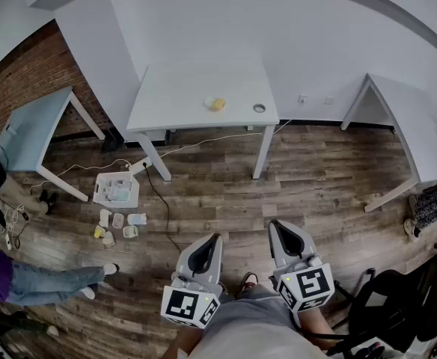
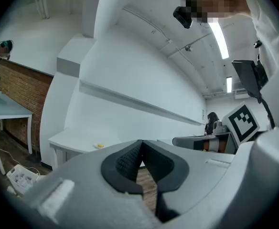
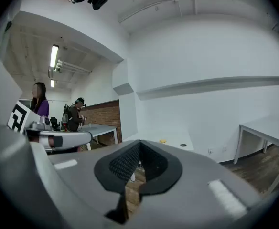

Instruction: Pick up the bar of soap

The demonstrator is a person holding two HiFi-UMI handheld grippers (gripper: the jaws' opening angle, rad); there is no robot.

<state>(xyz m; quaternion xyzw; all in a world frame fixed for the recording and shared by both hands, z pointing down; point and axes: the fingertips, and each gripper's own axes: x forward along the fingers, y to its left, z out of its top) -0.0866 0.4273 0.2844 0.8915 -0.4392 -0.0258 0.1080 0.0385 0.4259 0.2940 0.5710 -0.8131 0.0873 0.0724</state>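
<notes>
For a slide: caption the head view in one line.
Left gripper and right gripper, both shut and empty, face a white table bearing the yellow soap bar.

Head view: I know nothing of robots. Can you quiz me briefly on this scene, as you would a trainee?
1. True or false: the left gripper is empty.
2. Where does the bar of soap lie? A on the floor; B on the middle table; C in a box.
3. Fill in: the jaws of the right gripper are ____.
Key: 1 true; 2 B; 3 shut.
</notes>
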